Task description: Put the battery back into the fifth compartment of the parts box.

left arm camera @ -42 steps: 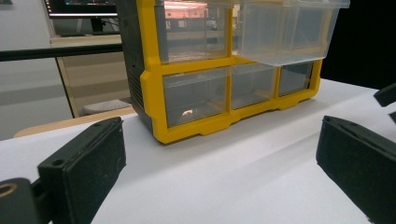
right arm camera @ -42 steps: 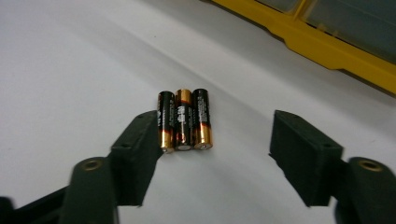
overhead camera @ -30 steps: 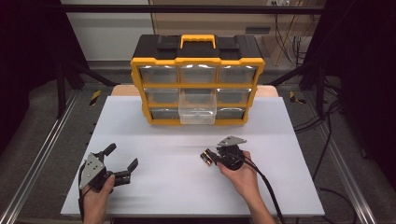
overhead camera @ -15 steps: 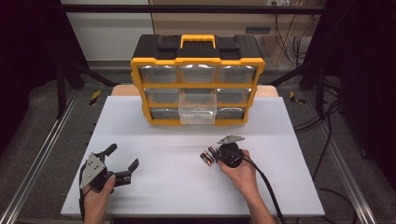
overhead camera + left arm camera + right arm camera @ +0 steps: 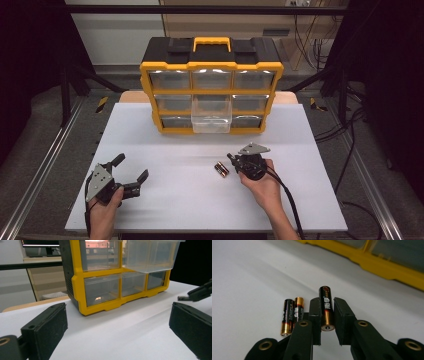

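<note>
- Now, at far left: left gripper (image 5: 129,172) low over the table (image 5: 200,210), jaws spread wide, nothing between them; no change from a second ago.
- Farther along, mid-table: two batteries (image 5: 292,315) lying side by side, touching, just left of the right gripper's jaws, not gripped.
- Next to them: third battery (image 5: 326,310) now pinched between the pads of the right gripper (image 5: 327,315), lengthwise along the jaws, flat end toward the camera, tip past the fingertips.
- Just changed: right jaws closing over the last second, now clamped on that one battery; hand barely shifted on the table since then.
- Meaning for the work, judged: grasp apparently made, so lift and carry probably next.
- Behind, at the table's far edge: organizer (image 5: 212,85) with one clear drawer (image 5: 212,115) pulled out in the middle column; likely destination, well apart from the gripper.
- Risk, judged: neighbouring pair very close to the left jaw, easily nudged on lift-off; thin round cell apt to roll or tilt in the pads.
</note>
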`<state>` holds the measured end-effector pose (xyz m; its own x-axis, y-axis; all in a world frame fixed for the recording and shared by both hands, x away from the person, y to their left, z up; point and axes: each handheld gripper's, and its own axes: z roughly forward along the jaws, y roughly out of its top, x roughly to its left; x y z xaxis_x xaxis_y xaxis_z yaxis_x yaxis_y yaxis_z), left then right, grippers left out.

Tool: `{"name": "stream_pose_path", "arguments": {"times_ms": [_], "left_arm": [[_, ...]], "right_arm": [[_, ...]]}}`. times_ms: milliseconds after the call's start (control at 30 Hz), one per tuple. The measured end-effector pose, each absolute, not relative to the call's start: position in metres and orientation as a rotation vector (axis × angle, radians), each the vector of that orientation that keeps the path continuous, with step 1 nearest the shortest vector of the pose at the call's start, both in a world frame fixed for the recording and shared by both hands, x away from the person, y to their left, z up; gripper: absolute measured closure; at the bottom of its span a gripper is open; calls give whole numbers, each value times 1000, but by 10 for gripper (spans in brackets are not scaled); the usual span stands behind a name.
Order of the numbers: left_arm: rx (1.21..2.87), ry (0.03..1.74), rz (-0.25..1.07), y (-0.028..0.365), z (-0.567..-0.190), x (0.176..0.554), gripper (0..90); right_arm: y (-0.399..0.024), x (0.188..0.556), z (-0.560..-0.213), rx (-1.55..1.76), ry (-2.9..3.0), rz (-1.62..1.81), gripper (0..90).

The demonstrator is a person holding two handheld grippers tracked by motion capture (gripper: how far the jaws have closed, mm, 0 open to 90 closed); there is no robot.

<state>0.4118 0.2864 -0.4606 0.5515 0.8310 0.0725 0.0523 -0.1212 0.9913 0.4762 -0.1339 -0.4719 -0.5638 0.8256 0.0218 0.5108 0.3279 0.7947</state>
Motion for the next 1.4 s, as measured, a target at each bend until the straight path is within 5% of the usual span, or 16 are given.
{"name": "stream_pose_path", "arguments": {"times_ms": [633,1400], "left_arm": [[1561,779,803,288,-460,411,17],[1561,777,807,289,-460,411,18]], "right_arm": [[-166,456,-380,1053,1994,1224,770],[-146,482,-302,928,1950,1264,770]]}}
